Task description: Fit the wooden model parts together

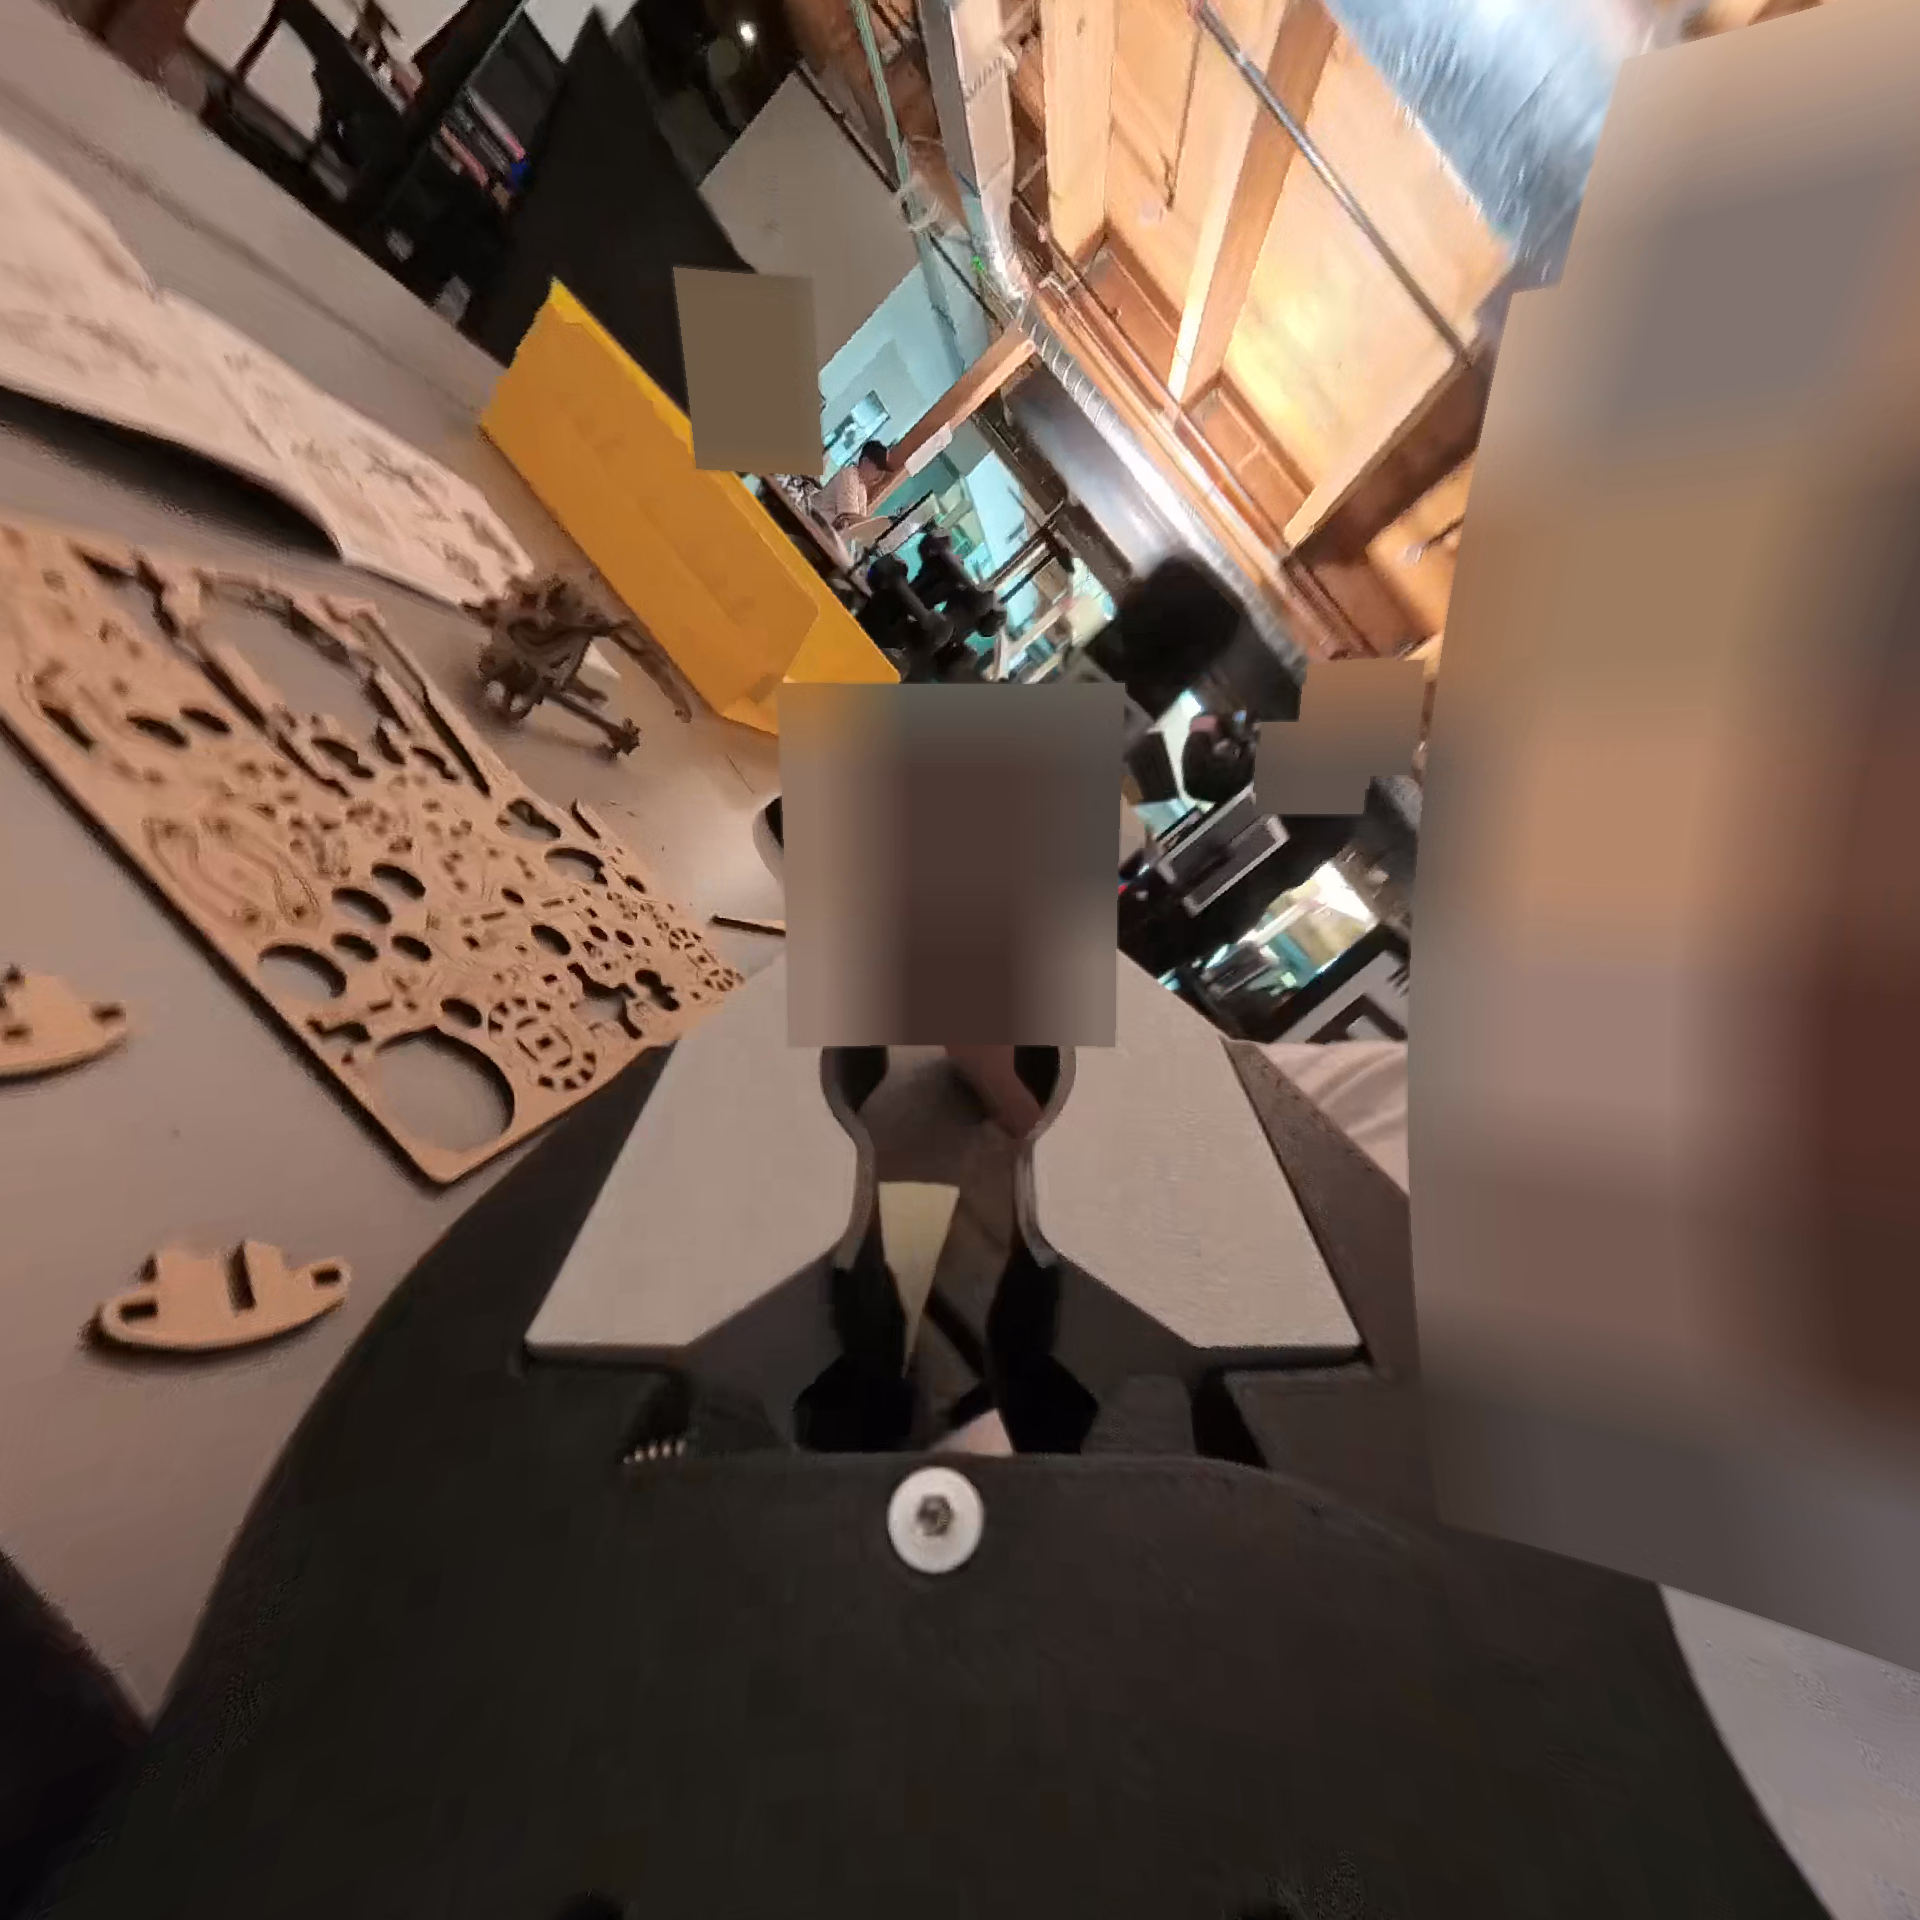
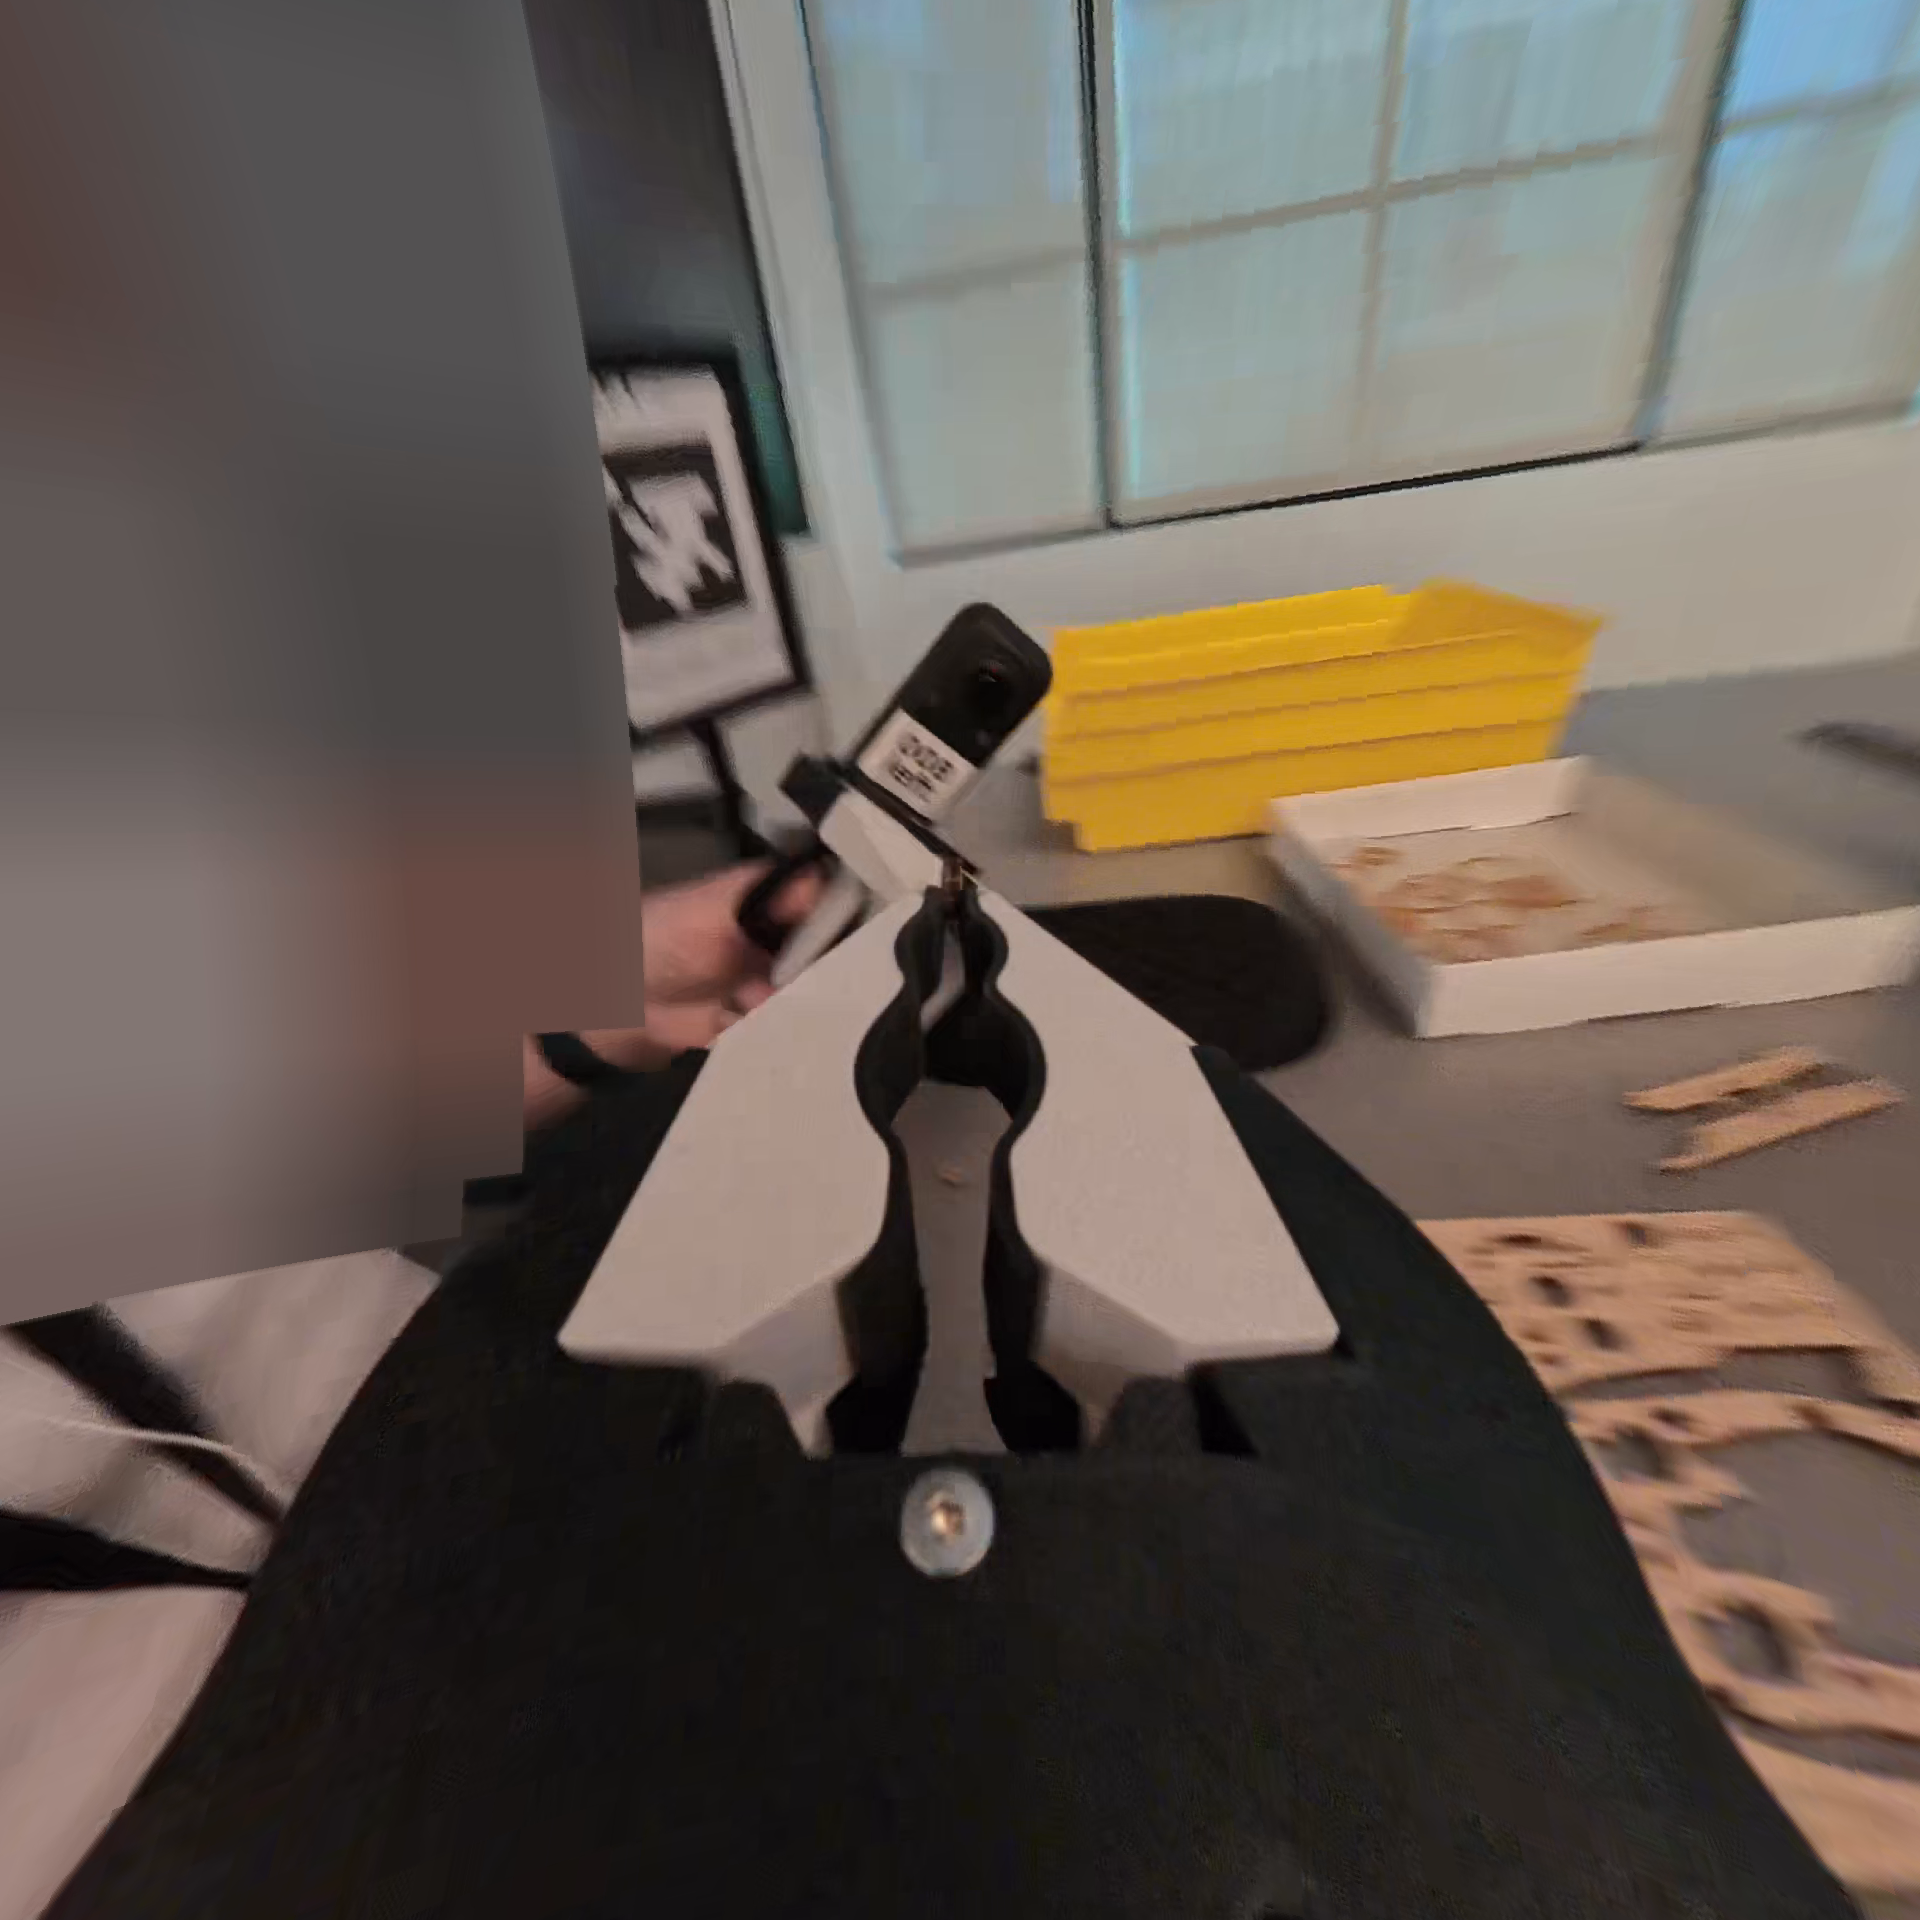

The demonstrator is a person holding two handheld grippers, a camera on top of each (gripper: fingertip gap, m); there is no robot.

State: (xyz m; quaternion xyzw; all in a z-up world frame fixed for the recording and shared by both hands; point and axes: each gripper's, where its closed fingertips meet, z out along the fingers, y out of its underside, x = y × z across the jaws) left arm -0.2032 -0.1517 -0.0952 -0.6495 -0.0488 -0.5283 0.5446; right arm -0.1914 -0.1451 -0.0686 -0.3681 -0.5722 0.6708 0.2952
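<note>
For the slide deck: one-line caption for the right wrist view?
Right gripper pinches a tiny part against the left gripper, yellow bins and parts tray behind.

Right gripper (image 2: 951, 914) closed on small wooden piece (image 2: 953, 879); left gripper (image 2: 883, 831) meets it.

Both claws are raised tip to tip, the right claw (image 2: 951, 914) closed, the left claw (image 2: 940, 883) meeting it.

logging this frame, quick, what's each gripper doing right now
left gripper: tips meet the right's at a tiny part; grip cannot be told.
right gripper: closed at the tips, apparently on a tiny wooden part.
</note>
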